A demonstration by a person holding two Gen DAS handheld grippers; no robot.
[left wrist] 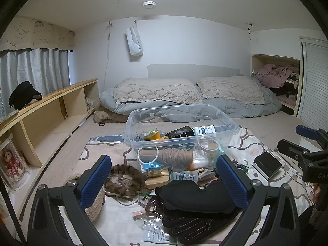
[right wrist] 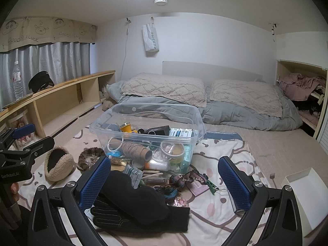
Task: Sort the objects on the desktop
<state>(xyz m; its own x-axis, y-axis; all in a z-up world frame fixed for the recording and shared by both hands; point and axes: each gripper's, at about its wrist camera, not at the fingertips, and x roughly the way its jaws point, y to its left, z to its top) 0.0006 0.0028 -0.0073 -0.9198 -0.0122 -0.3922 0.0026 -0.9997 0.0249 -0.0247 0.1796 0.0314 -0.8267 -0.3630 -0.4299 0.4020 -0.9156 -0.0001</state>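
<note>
A clear plastic bin [left wrist: 229,124] [right wrist: 196,121] stands on a patterned cloth [left wrist: 123,221] and holds a twine spool [left wrist: 174,156] [right wrist: 133,150], tape rolls, boxes and small items. A pile of loose objects lies in front of it: a black eye mask [left wrist: 194,194] [right wrist: 133,196], a black glove [left wrist: 190,225] [right wrist: 114,218], a furry brown scrunchie [left wrist: 123,179] [right wrist: 90,155], packets and clips. My left gripper [left wrist: 164,182] is open above the eye mask. My right gripper [right wrist: 164,184] is open above the pile, empty.
A fleece pouch [right wrist: 58,163] lies left of the pile. A small black box [left wrist: 267,165] and a white tray [right wrist: 303,196] sit to the right. A wooden shelf [left wrist: 51,110] runs along the left. Pillows and a grey duvet [left wrist: 164,102] lie behind the bin.
</note>
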